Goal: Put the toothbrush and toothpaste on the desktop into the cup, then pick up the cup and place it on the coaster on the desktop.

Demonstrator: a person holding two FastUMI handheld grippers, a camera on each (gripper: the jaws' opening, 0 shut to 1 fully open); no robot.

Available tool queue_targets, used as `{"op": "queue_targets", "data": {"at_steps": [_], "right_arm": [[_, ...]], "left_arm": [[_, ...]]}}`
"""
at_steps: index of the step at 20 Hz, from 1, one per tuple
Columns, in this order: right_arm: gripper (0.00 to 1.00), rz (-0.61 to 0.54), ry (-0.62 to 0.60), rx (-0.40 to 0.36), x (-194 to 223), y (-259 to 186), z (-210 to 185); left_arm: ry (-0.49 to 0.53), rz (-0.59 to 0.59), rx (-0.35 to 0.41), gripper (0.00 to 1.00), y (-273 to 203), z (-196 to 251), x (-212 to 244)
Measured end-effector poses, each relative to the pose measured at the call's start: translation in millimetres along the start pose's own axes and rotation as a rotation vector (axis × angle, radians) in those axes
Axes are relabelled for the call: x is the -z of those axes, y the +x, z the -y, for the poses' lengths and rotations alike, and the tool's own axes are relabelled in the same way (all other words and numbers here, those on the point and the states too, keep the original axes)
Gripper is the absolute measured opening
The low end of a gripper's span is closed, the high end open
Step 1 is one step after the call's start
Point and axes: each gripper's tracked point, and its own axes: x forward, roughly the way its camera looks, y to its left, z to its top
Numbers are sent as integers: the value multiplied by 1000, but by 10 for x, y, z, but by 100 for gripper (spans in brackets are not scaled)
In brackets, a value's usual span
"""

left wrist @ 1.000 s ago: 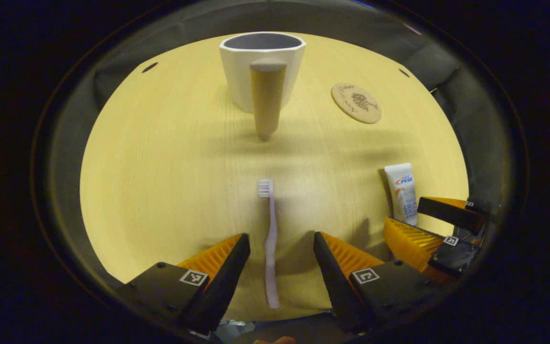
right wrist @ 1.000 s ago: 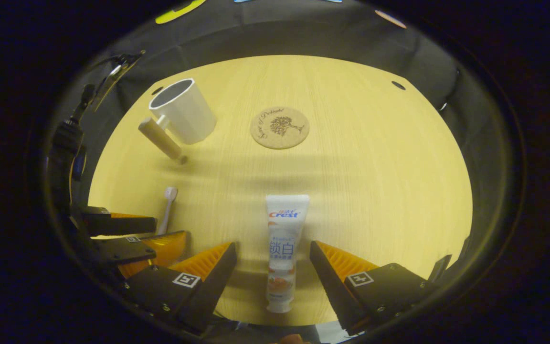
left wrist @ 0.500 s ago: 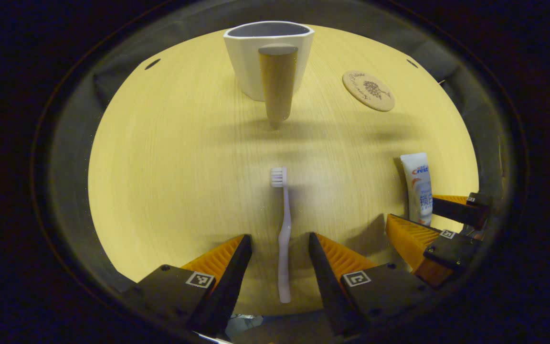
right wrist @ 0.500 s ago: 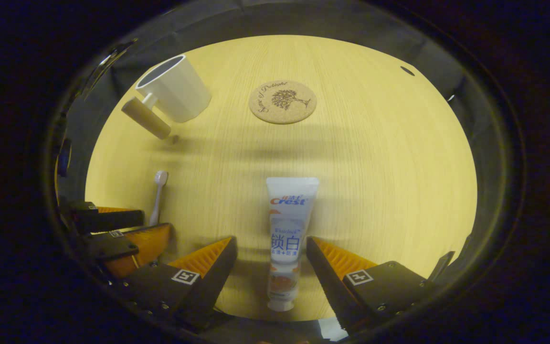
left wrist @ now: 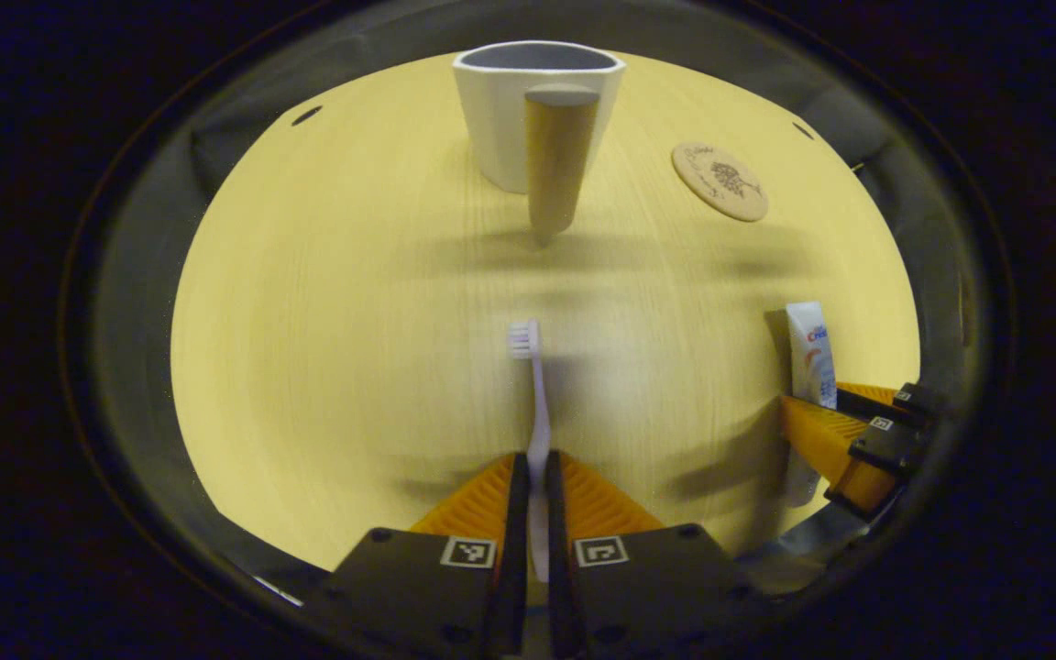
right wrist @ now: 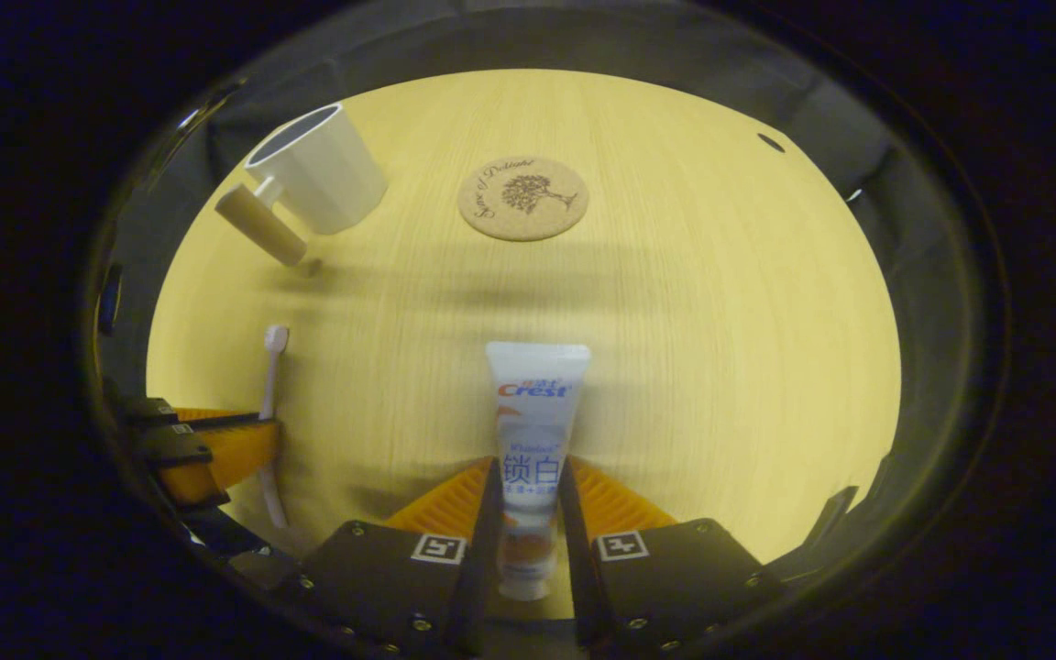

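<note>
Both pickups are pinched now: toothbrush [left wrist: 535, 403] handle squeezed between the left gripper [left wrist: 534, 500] fingers, toothpaste tube [right wrist: 533, 440] clamped by the right gripper [right wrist: 528, 513]. White cup [left wrist: 537, 115] and cork coaster [right wrist: 522, 198] sit apart farther back on the yellow desktop [left wrist: 326, 321].

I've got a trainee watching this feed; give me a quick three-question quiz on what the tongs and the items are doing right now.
1. True or false: the left tongs are shut on the toothbrush.
2. What do the right tongs grip? A) coaster B) toothpaste C) cup
3. Fill in: the coaster has ____ on it.

Key:
1. True; both fingers press the handle.
2. B, the toothpaste.
3. Nothing; the cup stands apart from it on the desktop, not yet filled.
</note>
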Motion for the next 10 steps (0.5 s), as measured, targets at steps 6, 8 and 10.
{"op": "queue_targets", "data": {"at_steps": [6, 8, 10], "right_arm": [[28, 31, -4, -5, 21, 25, 26], [19, 54, 3, -26, 8, 15, 4], [19, 70, 28, -51, 7, -1, -1]], "left_arm": [[-15, 42, 18, 12, -19, -16, -7], [-9, 65, 24, 13, -17, -7, 1], [-6, 95, 46, 14, -20, 35, -10]]}}
